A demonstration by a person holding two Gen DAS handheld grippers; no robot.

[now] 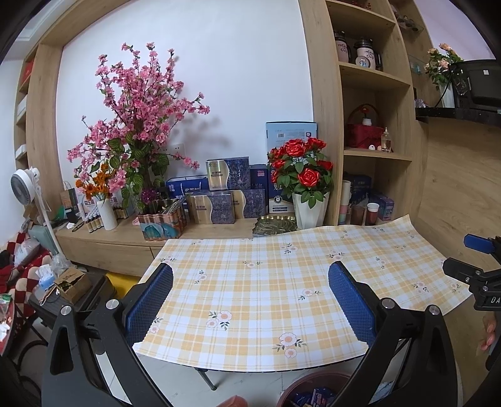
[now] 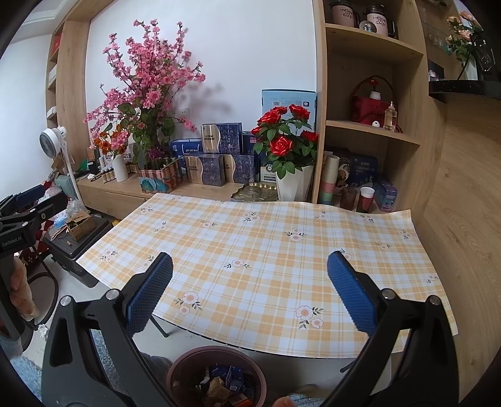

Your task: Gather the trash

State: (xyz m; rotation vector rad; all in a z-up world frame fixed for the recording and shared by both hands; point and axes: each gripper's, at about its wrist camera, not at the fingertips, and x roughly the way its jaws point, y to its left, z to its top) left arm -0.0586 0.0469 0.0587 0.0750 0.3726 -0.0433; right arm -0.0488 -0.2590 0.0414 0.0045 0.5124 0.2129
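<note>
Wooden shelving (image 2: 372, 94) and a white wall back a table (image 2: 266, 250) under a yellow plaid cloth printed with small flowers. On the counter behind stand a pink blossom arrangement (image 2: 147, 84), red roses in a white pot (image 2: 286, 147) and blue gift boxes (image 2: 219, 150). Below the table's near edge sits a brown bin (image 2: 216, 375) holding the trash (image 2: 224, 383): blue wrappers and crumpled brown paper.

Both tools hover above the near edge, well apart from each other. The left gripper (image 1: 250, 300) has its blue pads spread wide, with nothing between them. The right gripper (image 2: 250, 291) is likewise spread and unloaded, right above the bin.

Two mugs (image 2: 360, 14) on the upper shelf read "cup". The left gripper's black body, seen from the right wrist, reads "GenRobot.AI".
</note>
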